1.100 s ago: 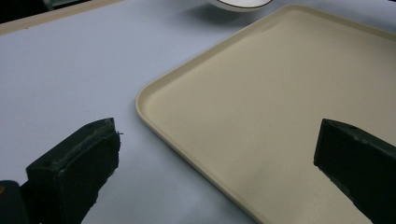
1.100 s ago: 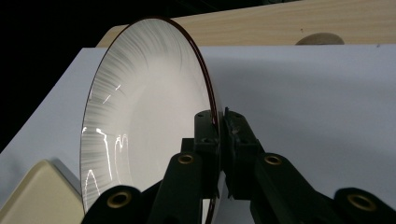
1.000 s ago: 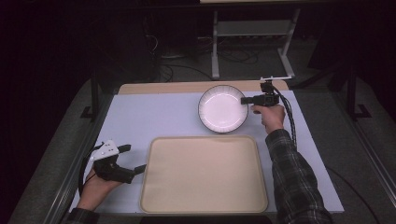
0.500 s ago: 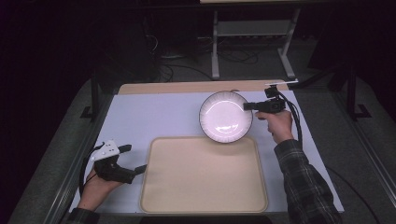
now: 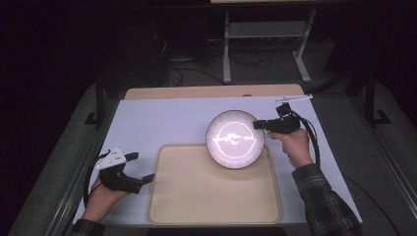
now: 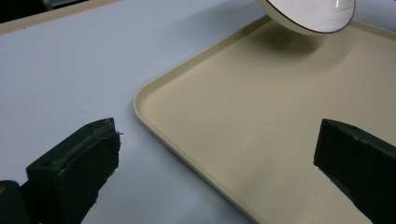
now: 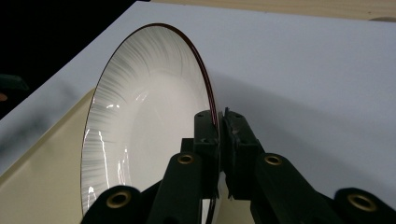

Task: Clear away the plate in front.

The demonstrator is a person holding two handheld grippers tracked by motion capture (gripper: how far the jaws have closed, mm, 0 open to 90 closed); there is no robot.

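At the left of the high view, the left claw [image 5: 142, 169] rests low on the white worktop [image 5: 162, 123], held in the person's left hand [image 5: 101, 199], just off the left edge of the tray [image 5: 211, 216]. Its jaws are spread wide apart with nothing between them; in the left gripper view they frame the tray's near-left corner and a strip of bare worktop.

The tray is a beige, shallow-rimmed rectangle lying flat in the middle of the worktop's near half, and nothing lies on its surface.

Over the tray's far-right corner hangs the plate [image 5: 235, 140], white with a thin dark rim and fine grey streaks running in from the edge. It is tilted, and in the left gripper view its shadow falls on the tray beneath it, so it seems to be clear of the tray, though the high view alone does not settle that.

The right claw [image 5: 256, 125] is pressed together on the plate's right rim, pinching it; the right gripper view shows the rim caught between the two jaws. The right hand [image 5: 295, 147] holds that gripper, with a plaid sleeve [image 5: 327, 206] behind it.
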